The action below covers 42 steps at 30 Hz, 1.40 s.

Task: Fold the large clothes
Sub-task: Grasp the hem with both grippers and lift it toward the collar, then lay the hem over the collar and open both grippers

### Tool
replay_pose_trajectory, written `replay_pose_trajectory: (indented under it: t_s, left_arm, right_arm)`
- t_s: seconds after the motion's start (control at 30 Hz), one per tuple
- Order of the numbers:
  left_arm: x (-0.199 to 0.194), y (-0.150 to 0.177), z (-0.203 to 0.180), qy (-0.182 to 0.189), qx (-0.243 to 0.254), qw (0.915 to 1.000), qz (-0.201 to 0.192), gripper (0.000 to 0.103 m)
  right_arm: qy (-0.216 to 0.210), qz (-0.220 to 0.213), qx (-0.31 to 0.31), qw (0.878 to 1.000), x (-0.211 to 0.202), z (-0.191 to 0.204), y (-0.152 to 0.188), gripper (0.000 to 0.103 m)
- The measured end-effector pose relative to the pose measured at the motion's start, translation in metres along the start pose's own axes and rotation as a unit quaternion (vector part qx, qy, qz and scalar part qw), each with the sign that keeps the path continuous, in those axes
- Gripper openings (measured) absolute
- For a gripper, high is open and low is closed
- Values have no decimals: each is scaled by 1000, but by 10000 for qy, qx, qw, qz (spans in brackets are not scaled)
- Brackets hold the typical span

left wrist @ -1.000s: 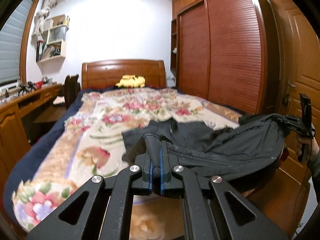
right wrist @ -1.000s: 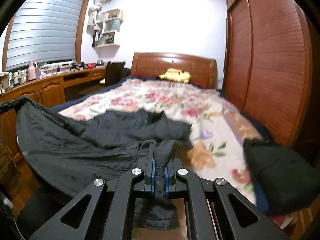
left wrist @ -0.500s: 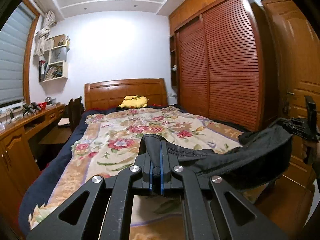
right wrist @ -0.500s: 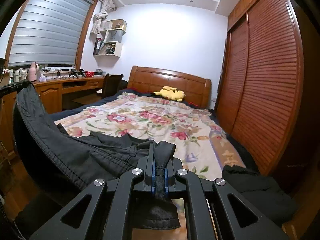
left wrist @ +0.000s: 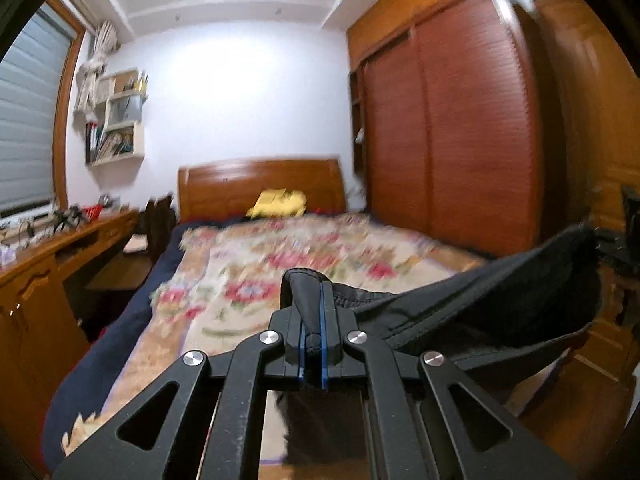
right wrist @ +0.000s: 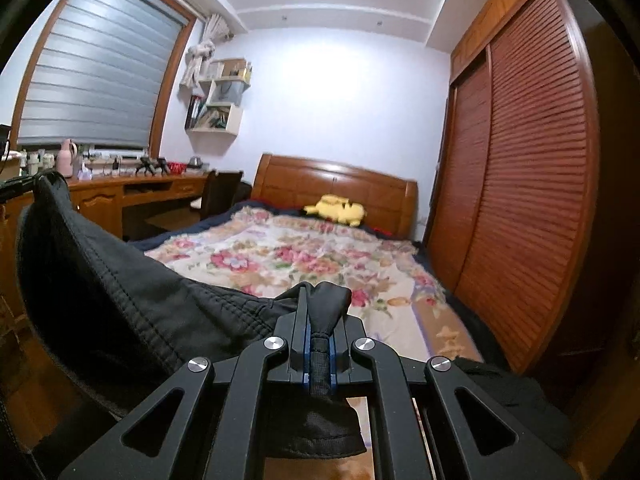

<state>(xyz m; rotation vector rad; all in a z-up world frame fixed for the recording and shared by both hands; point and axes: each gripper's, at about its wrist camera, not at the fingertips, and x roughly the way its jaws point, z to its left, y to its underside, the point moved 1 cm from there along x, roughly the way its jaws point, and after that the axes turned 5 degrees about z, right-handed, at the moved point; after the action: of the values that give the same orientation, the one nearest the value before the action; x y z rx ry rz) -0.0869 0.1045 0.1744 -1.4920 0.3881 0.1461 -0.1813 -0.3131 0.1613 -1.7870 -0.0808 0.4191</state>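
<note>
In the left wrist view, the left claw [left wrist: 313,322] is squeezed shut on a bunched bit of the black garment [left wrist: 500,300]. The cloth pokes up between the two blue pads, and more of it hangs down under the claw. From there the garment stretches off to the right, up in the air, to the far edge of the picture, where a dark shape meets it that is too blurry to name. The bed [left wrist: 280,264] with its flowery blanket is behind it, and a yellow plush toy [left wrist: 278,203] lies by the wooden headboard. A big wooden wardrobe [left wrist: 452,136] stands to the right of the bed, and a desk [left wrist: 48,248] runs along the left wall. In the right wrist view, the right claw [right wrist: 320,330] is also pinched tight on the black garment [right wrist: 120,280], with a fold sticking up between its pads and a flap hanging below. The cloth runs up and to the left, lifted above the foot of the bed [right wrist: 320,256]. Another dark piece of cloth [right wrist: 508,392] lies at the lower right.
</note>
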Motion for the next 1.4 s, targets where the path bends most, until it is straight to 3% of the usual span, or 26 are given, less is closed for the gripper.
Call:
replay_pose_trajectory:
  t_s: [0.13,0.27,0.37,0.5,0.7,1.03,1.13,1.2,1.27,1.3,1.33,1.37,1.4]
  left_arm:
    - [74,44,13,-253,-56,9967,769,5]
    - [140,97,26,-256,-132,9873,1560,5]
    - [172,118,31,-384,-159,9820,1844,5]
    - [197,114,39,-256,-449,9808,1878,6]
    - [238,87,32,-229,-305,9831,1792,7]
    - [294,49,31,-471,-157,9852,1643,7]
    - [299,56,27,-466,-35,9828,1785,16]
    - [292,63,24,-485,56,9837,1730,31]
    - [285,70,20,-453,135,9843,1699,53]
    - [282,73,19,-406,155,9840,1728,57]
    - [278,76,17,-363,165,9835,1764,69]
    - [273,80,16,-316,181,9829,1804,83]
    - [268,84,14,-293,199,9829,1807,86]
  right_arm:
    - [2,589,-124,9982,73,14,25,6]
    - [-181,1313,-201,9910,142,31,74,6]
    - [-285,1795,-274,9830,183,43,112,6]
    - [-326,2039,-263,9781,217,41,126,6]
    - [-244,1768,80,9839,250,2,95,6]
    - [158,1947,389,9800,369,-35,68,6]
    - [197,2185,531,9742,394,-33,80,6]
    - [187,2384,513,9696,410,-29,89,7]
    - [175,2424,465,9689,416,-27,92,14]
    - [148,2410,469,9693,414,-26,92,15]
    - [113,2404,488,9694,414,-27,91,21]
    - [90,2392,513,9696,410,-27,90,35]
    - [137,2334,526,9709,403,-29,88,48]
